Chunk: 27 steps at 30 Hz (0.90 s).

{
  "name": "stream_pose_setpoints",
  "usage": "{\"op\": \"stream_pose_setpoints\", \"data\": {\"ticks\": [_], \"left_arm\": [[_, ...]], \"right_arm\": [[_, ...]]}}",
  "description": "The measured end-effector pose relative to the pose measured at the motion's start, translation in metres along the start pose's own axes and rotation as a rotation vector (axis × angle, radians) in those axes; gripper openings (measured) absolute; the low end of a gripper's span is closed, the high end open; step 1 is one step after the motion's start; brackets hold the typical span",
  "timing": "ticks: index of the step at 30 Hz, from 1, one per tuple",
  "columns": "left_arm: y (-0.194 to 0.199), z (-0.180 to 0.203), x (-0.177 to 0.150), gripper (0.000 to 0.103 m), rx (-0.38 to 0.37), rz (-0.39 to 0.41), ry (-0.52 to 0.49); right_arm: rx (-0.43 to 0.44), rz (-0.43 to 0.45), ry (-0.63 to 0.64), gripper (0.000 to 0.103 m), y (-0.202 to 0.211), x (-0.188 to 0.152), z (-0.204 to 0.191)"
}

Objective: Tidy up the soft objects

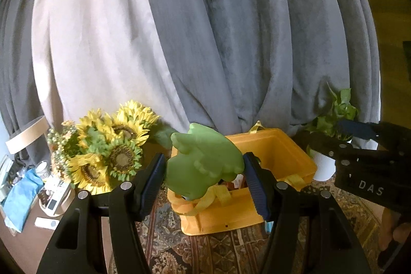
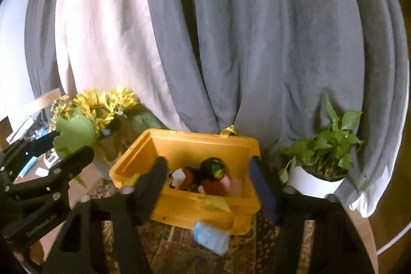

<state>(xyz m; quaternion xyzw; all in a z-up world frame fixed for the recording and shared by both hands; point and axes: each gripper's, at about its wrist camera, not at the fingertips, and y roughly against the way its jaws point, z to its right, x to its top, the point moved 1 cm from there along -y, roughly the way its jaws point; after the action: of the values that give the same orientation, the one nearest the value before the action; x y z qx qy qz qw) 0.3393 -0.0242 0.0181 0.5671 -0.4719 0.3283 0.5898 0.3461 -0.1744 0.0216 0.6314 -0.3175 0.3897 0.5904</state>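
While the green soft toy (image 1: 203,158) is being pinched between the pads of the left gripper (image 1: 204,179), it is hanging in the air just above the near-left corner of the yellow bin (image 1: 287,156), so this piece is not yet dropped in. From the right wrist view the same toy (image 2: 74,135) is showing off to the left of the bin (image 2: 179,207), held up beside the sunflowers (image 2: 102,104).

Several soft things are already lying inside the bin: a dark green round plush (image 2: 215,167), a reddish-brown one (image 2: 213,187) and something pink (image 2: 232,184), so I judge the sorting to be well under way. A pale blue soft item (image 2: 211,238) is lying on the patterned rug (image 2: 177,248) against the bin's front wall, seemingly waiting its turn.

The right gripper (image 2: 206,186) is hovering with its jaws spread wide and nothing between them, framing the bin. A potted plant (image 2: 326,150) is standing to the right, grey curtains (image 2: 257,43) hanging behind.
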Motion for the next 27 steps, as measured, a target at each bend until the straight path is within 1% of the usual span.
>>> {"op": "stream_pose_setpoints", "data": {"ticks": [2, 8, 15, 17, 20, 27], "left_arm": [[-0.007, 0.001, 0.002, 0.061, 0.004, 0.001, -0.007], [-0.038, 0.000, 0.007, 0.061, -0.013, -0.025, -0.011], [-0.084, 0.003, 0.010, 0.061, -0.055, -0.090, -0.022], [-0.096, 0.005, 0.010, 0.061, -0.052, -0.108, -0.030], [-0.116, 0.008, 0.008, 0.061, -0.069, -0.140, -0.041], [-0.151, 0.013, 0.002, 0.062, -0.098, -0.218, -0.050]], "right_arm": [[0.018, -0.013, -0.016, 0.063, -0.009, 0.004, 0.004], [0.007, -0.040, -0.024, 0.063, -0.037, 0.009, 0.010], [-0.005, -0.097, -0.060, 0.063, -0.070, 0.007, 0.023], [-0.014, -0.112, -0.062, 0.063, -0.079, 0.006, 0.025], [-0.025, -0.130, -0.067, 0.063, -0.091, 0.005, 0.030], [-0.035, -0.182, -0.093, 0.064, -0.116, -0.003, 0.044]]}}
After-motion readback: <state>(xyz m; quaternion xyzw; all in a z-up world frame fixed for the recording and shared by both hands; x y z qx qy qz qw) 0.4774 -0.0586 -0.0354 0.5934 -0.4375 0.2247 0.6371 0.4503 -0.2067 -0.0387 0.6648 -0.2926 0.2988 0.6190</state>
